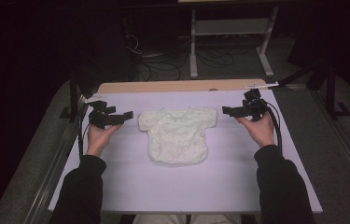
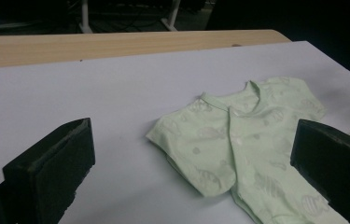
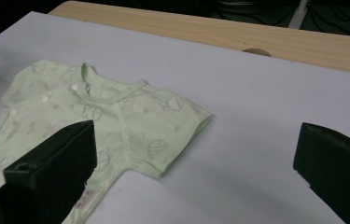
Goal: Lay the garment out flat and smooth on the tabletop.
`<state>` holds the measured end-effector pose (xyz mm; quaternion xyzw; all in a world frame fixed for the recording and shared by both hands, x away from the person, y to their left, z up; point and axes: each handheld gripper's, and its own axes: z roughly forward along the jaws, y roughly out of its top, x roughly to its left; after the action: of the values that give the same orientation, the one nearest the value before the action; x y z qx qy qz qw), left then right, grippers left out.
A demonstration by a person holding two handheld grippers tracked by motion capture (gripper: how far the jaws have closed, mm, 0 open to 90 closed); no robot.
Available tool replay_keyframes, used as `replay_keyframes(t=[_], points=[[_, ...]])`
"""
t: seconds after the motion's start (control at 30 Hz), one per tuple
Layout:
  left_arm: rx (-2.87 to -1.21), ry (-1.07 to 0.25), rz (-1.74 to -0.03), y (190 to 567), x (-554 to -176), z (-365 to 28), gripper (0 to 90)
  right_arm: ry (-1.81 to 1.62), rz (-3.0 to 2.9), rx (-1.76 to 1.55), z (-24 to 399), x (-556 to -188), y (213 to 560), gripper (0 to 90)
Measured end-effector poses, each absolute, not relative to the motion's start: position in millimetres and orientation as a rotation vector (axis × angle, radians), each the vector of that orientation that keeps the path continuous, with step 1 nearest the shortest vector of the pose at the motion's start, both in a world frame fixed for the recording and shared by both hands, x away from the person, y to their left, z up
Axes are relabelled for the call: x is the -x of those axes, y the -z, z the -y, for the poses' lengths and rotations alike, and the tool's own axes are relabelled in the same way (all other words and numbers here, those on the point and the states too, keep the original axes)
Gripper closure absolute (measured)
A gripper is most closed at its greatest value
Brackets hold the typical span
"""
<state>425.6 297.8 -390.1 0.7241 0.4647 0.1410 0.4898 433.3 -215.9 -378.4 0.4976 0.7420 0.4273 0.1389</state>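
**Pale-green garment, one, between two grippers**

One baby shirt (image 1: 178, 134) lies flat at the centre of the white tabletop (image 1: 219, 186). Left hand-held gripper (image 1: 125, 116) at nine o'clock, right hand-held gripper (image 1: 226, 111) at three o'clock; both gape wide, holding nothing.

The baby shirt (image 1: 178, 134) is soft, thin pale-green cloth with a faint printed pattern, matt, slightly creased, with small glossy white snaps near the neckline. The table (image 1: 172, 182) top is a smooth, matt white sheet; along its far edge a strip of light wood (image 1: 177, 86) shows, bare and matt. The jaws of both grippers look like matt black, rubbery plastic.
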Motion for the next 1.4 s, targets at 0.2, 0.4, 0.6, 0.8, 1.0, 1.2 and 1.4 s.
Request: replay_keyframes(t=[0.2, 0.4, 0.6, 0.8, 1.0, 1.2, 1.4], points=[[-1.774, -0.354, -1.087, 383.7, -418.8, -301.3, 0.0, -1.258, -2.143, -1.427, 225.9, -425.0, 378.9, 0.0], [-1.791, -0.362, -1.048, 377.7, -410.6, -303.1, 0.0, -1.295, -2.126, -1.43, 235.7, -415.0, 377.9, 0.0], [-1.791, -0.343, -1.023, 374.8, -399.9, -309.3, 0.0, -1.301, -2.113, -1.424, 245.6, -403.6, 374.5, 0.0], [-1.807, -0.346, -1.011, 374.2, -389.9, -318.3, 0.0, -1.315, -2.11, -1.405, 253.2, -392.1, 373.0, 0.0], [-1.806, -0.329, -0.983, 372.5, -380.8, -325.4, 0.0, -1.312, -2.139, -1.378, 254.4, -383.5, 373.0, 0.0], [-1.823, -0.328, -0.966, 372.6, -369.6, -329.7, 0.0, -1.306, -2.163, -1.347, 254.1, -373.5, 374.9, 0.0], [-1.801, -0.355, -0.943, 372.9, -357.3, -333.4, 0.0, -1.296, -2.172, -1.328, 254.9, -364.3, 376.4, 0.0]])
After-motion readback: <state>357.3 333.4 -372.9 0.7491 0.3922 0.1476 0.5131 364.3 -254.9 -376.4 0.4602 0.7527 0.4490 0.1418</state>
